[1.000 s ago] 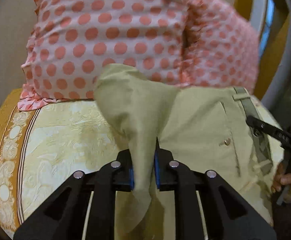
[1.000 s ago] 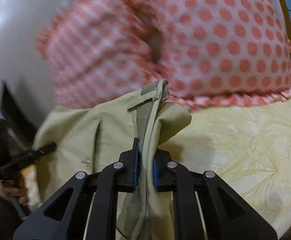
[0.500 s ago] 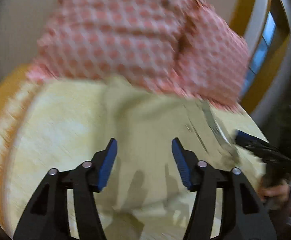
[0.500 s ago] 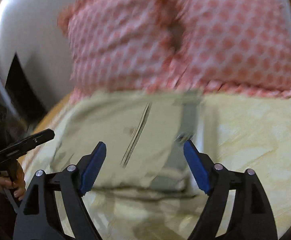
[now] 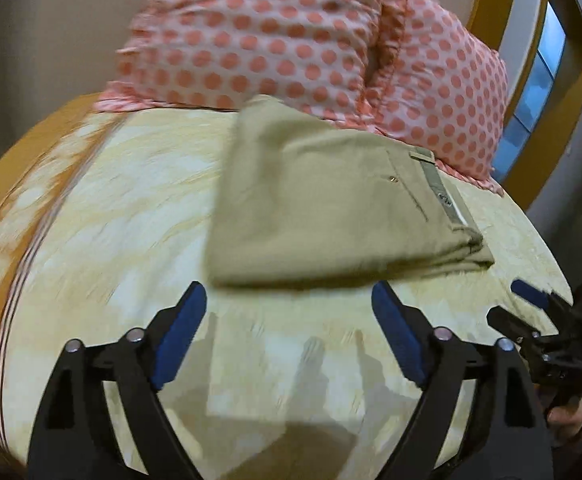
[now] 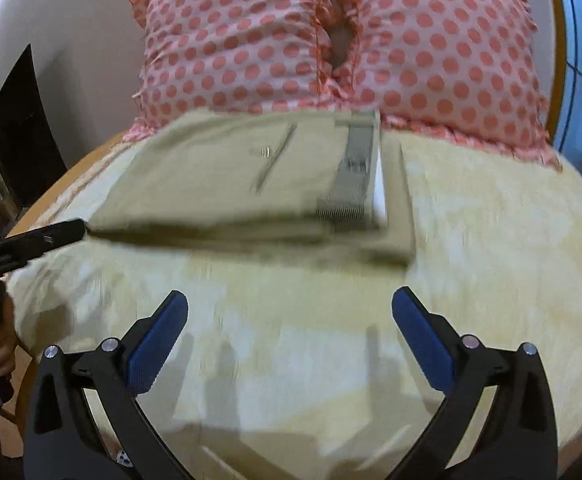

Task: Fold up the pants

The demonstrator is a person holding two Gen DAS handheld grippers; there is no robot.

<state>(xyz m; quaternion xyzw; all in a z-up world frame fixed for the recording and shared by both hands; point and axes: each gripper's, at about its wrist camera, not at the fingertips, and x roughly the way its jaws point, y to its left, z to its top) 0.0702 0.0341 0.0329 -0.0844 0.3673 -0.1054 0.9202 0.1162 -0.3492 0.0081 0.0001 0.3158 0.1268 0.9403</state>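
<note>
1. Left wrist view. Our left tool (image 5: 289, 312) stands wide, blue pads apart, gripping nothing. Ahead of it the pants (image 5: 331, 208) lie folded into a compact khaki stack on the bed (image 5: 111, 240), the far edge touching the polka-dot pillow (image 5: 291, 40). The waistband (image 5: 443, 196) runs along the right side, with a pocket slit and button beside it. The near edge shows several layers, reasonably squared. Our right tool (image 5: 531, 296) enters at the right margin, near the stack's corner but apart from it.

2. Right wrist view. Our right tool (image 6: 291, 320) is likewise spread wide and empty, above bare bedcover. The pants (image 6: 243, 184) sit just beyond, against the pillow (image 6: 331, 40); the waistband (image 6: 357, 172) lies toward the right, and a lower layer juts past it on that side. Our left tool (image 6: 71, 230) reaches in from the left, its tip at or just beside the stack's near-left corner; blur hides whether it touches.

3. Judgement. We take the fold as essentially finished. To close well, we keep both tools clear of the cloth so no layer drags, and, if tidying, nudge the jutting right layer flush, pressing lightly downward, never sideways.
</note>
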